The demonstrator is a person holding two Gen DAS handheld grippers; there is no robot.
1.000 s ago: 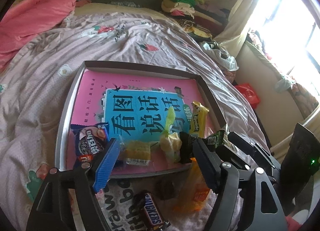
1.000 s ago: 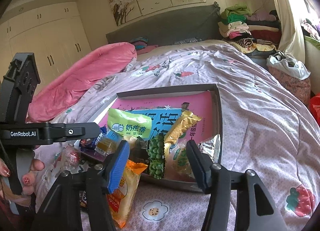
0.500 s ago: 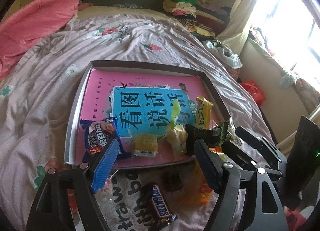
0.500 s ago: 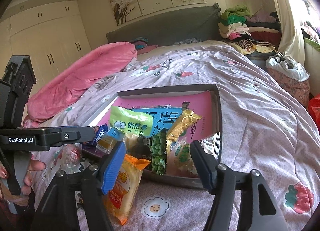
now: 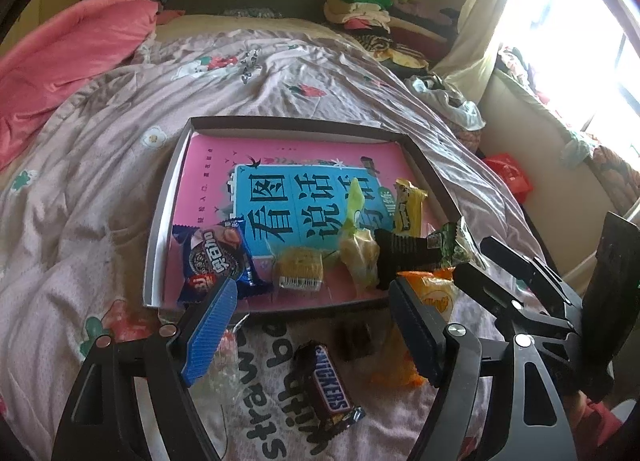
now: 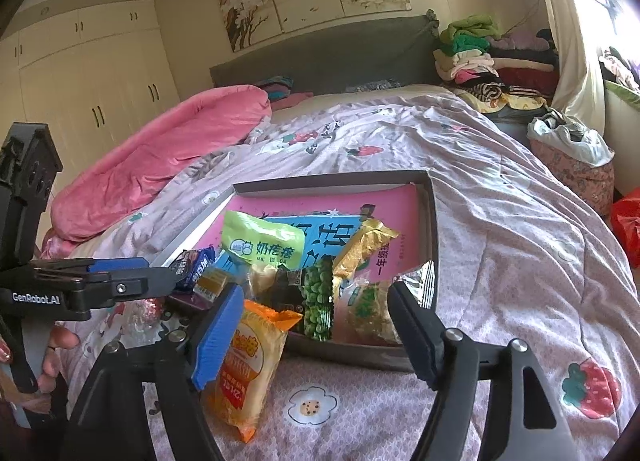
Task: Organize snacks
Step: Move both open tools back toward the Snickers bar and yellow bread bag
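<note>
Left wrist view shows the bed (image 5: 120, 165) carrying a shallow tray (image 5: 160, 217) that is lined with a pink book (image 5: 296, 165). Along the tray's near edge sit a blue Oreo pack (image 5: 216, 257), a small cake (image 5: 300, 271), a pale yellow-green candy (image 5: 358, 245), a black-and-green pea pack (image 5: 420, 247) and a yellow bar (image 5: 408, 207) toward the near right corner, so a good part of the sorting looks done. Still outside, on the bed just before the tray's near edge, lie an orange pack (image 5: 434, 295), a Snickers (image 5: 328, 385), a small dark sweet (image 5: 356, 339) and a clear-wrapped sweet (image 5: 224, 361); these look to be what is left. The left gripper (image 5: 312, 325) hangs wide and empty over that loose group, with the Snickers between and below its fingers. In the right wrist view the right gripper (image 6: 316, 333) is also wide and holds nothing; the orange pack (image 6: 248, 365) lies just beside its blue finger (image 6: 218, 335), leaning on the tray's (image 6: 434, 221) near edge, with a light green pack (image 6: 262, 239) and a gold pack (image 6: 360, 249) inside beyond. My judgement is that the work is past halfway, with about four small items still to go in.
</note>
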